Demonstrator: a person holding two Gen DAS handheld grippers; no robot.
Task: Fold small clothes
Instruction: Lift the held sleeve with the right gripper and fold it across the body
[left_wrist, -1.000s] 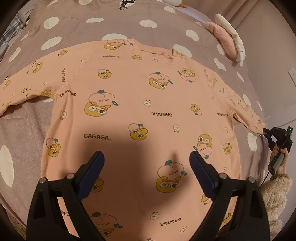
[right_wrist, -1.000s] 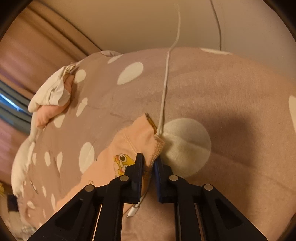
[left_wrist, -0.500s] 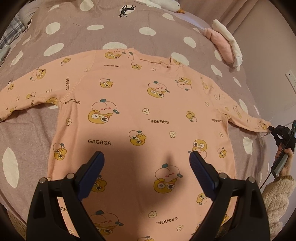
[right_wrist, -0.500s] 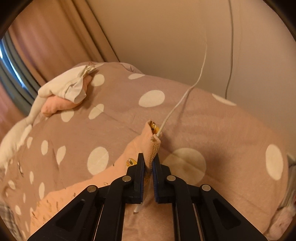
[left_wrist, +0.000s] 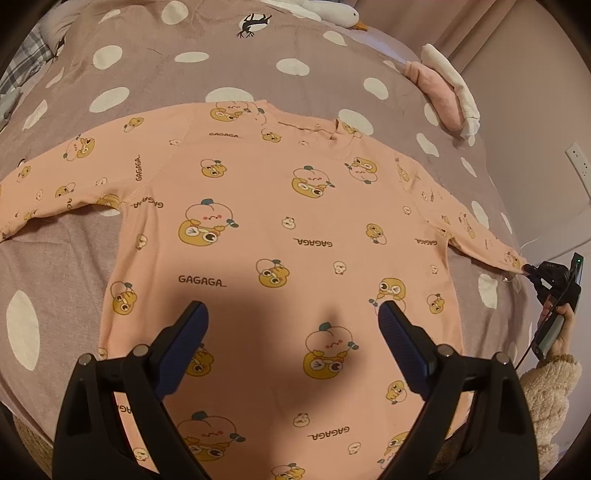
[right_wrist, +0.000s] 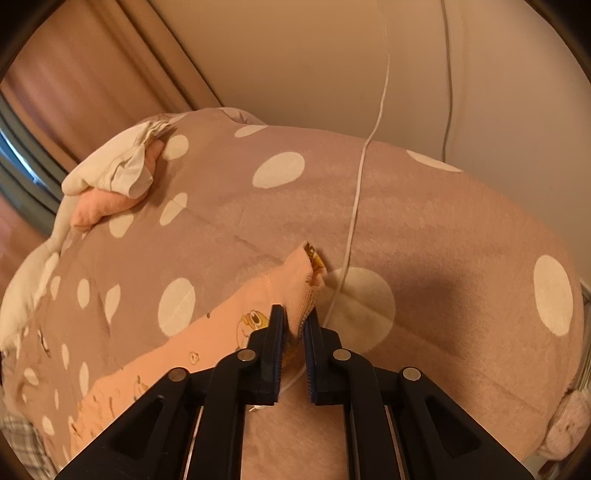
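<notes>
Your right tool (right_wrist: 294, 325) has clamped the peach shirt's (left_wrist: 280, 236) sleeve cuff (right_wrist: 308, 280) and lifted it off the spotted bed (left_wrist: 207, 74), ready to fold inward, while your left tool (left_wrist: 293, 319) hovers apart above.

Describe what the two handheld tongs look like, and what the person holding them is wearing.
Both tongs are matte black frames with triangular cut-outs and round silver pivot pins. The left tongs carry dark blue ribbed pads on two long fingers; the right tongs have the same blue pad edges. From the left view, the right tool's grey handle trails a thin black cable. The person's sleeve is cream, fluffy fleece.
</notes>
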